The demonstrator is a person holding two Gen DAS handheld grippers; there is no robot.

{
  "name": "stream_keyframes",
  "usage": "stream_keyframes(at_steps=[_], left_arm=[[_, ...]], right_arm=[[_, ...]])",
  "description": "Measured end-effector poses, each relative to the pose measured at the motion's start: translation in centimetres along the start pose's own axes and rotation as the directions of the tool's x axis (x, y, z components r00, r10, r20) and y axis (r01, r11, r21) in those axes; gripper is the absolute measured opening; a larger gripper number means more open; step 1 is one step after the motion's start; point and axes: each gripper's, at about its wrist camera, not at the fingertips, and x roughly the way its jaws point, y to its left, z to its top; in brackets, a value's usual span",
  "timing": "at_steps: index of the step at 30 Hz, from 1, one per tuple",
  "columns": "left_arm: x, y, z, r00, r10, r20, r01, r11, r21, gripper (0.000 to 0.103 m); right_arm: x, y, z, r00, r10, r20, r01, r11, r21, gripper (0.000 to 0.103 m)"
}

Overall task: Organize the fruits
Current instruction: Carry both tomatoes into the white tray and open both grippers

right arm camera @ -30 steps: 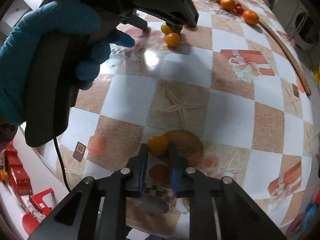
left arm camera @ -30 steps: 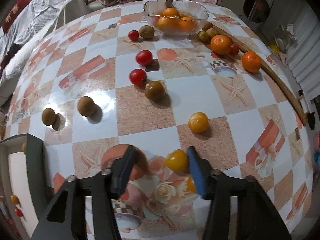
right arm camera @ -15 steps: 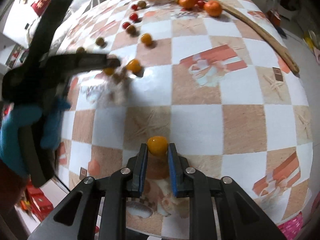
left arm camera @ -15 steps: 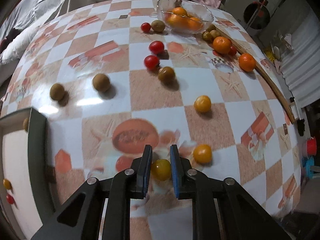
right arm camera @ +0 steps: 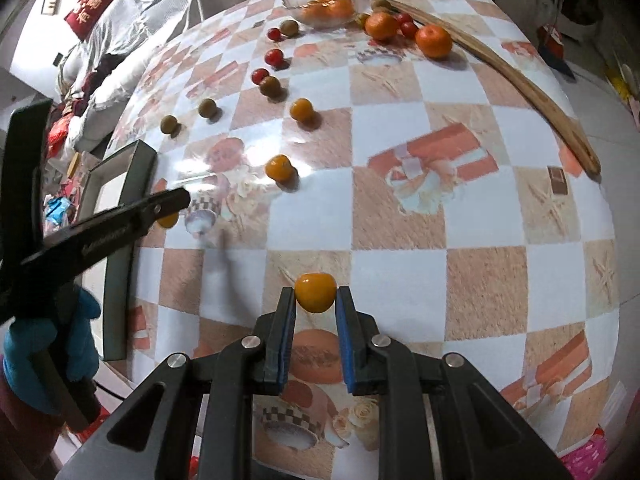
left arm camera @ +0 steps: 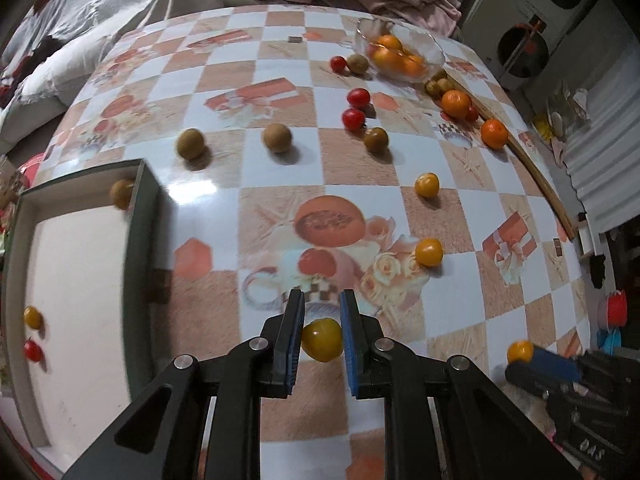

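Observation:
My left gripper (left arm camera: 321, 338) is shut on a yellow tomato (left arm camera: 322, 339) and holds it above the table near the front edge. My right gripper (right arm camera: 315, 300) is shut on another yellow-orange tomato (right arm camera: 315, 297) at its fingertips; it also shows low right in the left wrist view (left arm camera: 520, 351). A grey tray (left arm camera: 138, 216) with a white floor lies at the left and holds a yellow tomato (left arm camera: 33, 317), a red tomato (left arm camera: 33, 350) and a brown fruit (left arm camera: 121, 193). Loose yellow tomatoes (left arm camera: 428, 252), red tomatoes (left arm camera: 353, 119) and brown fruits (left arm camera: 277, 137) lie scattered on the table.
A glass bowl (left arm camera: 434, 46) with oranges stands at the far right. Two oranges (left arm camera: 456, 103) lie by a long wooden stick (left arm camera: 536, 174) along the right edge. Bedding and clothes lie beyond the table. The left gripper and gloved hand (right arm camera: 48, 344) show left in the right wrist view.
Both grippers have lifted and drawn back with their tomatoes. The left gripper has swung left, bringing the tray into fuller view. The right gripper now shows in the left wrist view.

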Motion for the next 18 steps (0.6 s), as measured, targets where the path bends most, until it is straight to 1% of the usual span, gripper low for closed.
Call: stream_keyframes(at_steps=[7, 13, 18], left_arm=[[-2.1, 2.5, -1.2, 1.0, 0.015, 0.023, -0.013, 0.998, -0.055, 0.02], [-4.0, 5.2, -2.4, 0.998, 0.035, 0.047, -0.03, 0.993, -0.117, 0.02], [-5.6, 8.0, -3.5, 0.996, 0.062, 0.069, -0.049, 0.982, -0.18, 0.02]], right_arm=[[0.4, 2.5, 1.2, 1.0, 0.013, 0.003, -0.012, 0.999, -0.051, 0.022], [0.7, 5.5, 1.9, 1.0, 0.027, 0.001, -0.026, 0.993, -0.119, 0.022], [1.2, 8.7, 2.6, 0.999, 0.048, -0.006, -0.048, 0.982, -0.185, 0.022]])
